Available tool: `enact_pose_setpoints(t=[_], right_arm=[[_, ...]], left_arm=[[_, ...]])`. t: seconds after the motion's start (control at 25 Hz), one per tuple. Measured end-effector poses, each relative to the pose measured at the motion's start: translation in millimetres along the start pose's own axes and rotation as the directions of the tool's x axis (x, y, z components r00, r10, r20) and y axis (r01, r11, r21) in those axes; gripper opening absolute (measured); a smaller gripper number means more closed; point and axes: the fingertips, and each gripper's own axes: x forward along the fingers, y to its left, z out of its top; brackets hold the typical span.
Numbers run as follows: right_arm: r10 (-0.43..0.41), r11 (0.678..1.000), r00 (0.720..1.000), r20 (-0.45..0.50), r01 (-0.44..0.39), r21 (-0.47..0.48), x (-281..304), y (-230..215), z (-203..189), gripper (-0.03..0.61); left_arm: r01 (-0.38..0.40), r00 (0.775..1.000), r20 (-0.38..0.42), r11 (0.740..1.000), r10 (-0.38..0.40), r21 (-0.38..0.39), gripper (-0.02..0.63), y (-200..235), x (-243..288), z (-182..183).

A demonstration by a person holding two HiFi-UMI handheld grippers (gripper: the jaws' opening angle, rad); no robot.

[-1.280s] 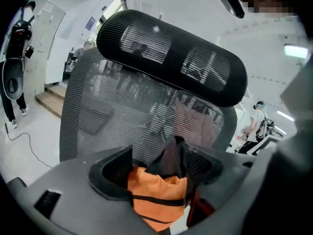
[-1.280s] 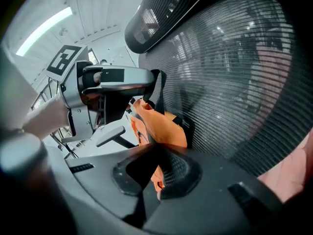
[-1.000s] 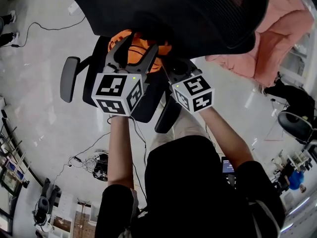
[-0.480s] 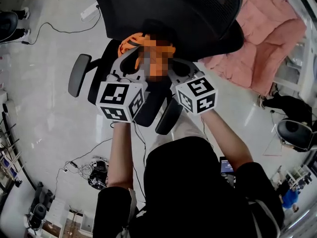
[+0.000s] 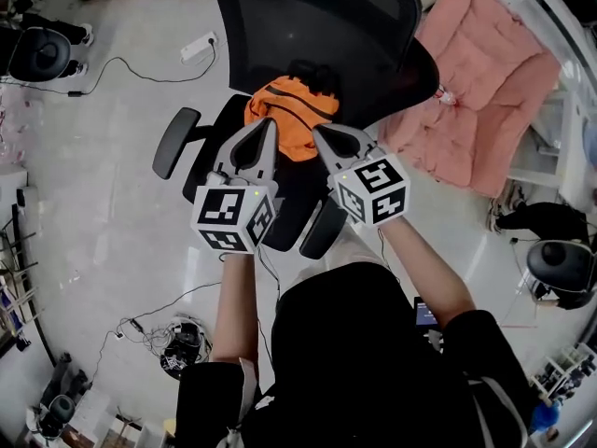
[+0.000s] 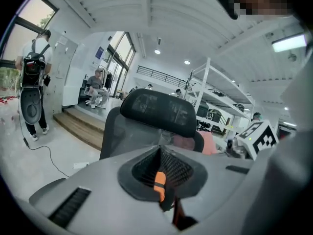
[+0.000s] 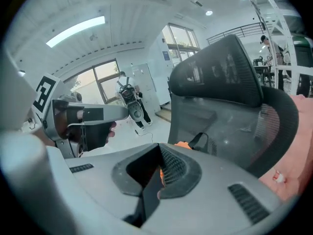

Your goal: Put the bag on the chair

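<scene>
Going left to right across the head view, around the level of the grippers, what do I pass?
chair armrest → left gripper → right gripper → pink quilted pad. The orange bag overlaps both grippers, so it is left out.

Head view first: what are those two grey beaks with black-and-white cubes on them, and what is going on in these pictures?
No robot here: a person holds a two-jaw gripper in each hand; the patterned cubes are part of them. The head view comes from a camera on the person's head, looking down. The other two pictures come from cameras riding on each gripper, looking along its jaws. Below stands a black mesh office chair on a pale glossy floor, with an orange fabric bag lying on its seat. The left gripper has just closed its jaws with nothing between them; the right gripper is shut and empty too. Nothing is held.
</scene>
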Motion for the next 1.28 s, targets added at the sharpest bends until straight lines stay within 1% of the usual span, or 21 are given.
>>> enact_pose_setpoints(t=[0.12,0.32,0.56,0.68,0.76,1.0,1.28], right_arm=[[0.003,1.000,1.000,0.026,-0.003,-0.019,-15.5,13.5,10.9,0.002],[0.021,0.997,0.995,0.095,-0.013,-0.081,-39.7,54.3,30.7,0.002],[0.056,0.989,0.986,0.155,-0.033,-0.146,-77.3,98.5,47.4,0.002],[0.069,0.985,0.982,0.177,-0.040,-0.167,-96.0,117.2,51.3,0.002],[0.077,0.984,0.978,0.194,-0.044,-0.172,-107.2,131.6,54.1,0.002],[0.124,0.975,0.961,0.246,-0.072,-0.212,-139.2,171.0,65.8,0.002],[0.152,0.964,0.941,0.304,-0.073,-0.255,-180.1,205.9,72.2,0.002]], left_arm=[[-0.005,1.000,0.022,1.000,0.005,0.029,0.012,-15.6,-19.4,7.2],[-0.040,0.993,0.110,0.997,0.032,0.069,0.012,-36.0,-68.6,20.2],[-0.073,0.981,0.183,0.997,0.065,0.039,0.012,-58.2,-124.7,25.8],[-0.091,0.975,0.208,0.995,0.080,0.044,0.012,-68.3,-151.2,30.3],[-0.105,0.971,0.220,0.993,0.089,0.060,0.012,-74.6,-170.7,33.9],[-0.183,0.950,0.274,0.978,0.149,0.103,0.012,-91.9,-219.8,44.2],[-0.214,0.932,0.321,0.970,0.168,0.115,0.012,-112.1,-268.8,48.5]])
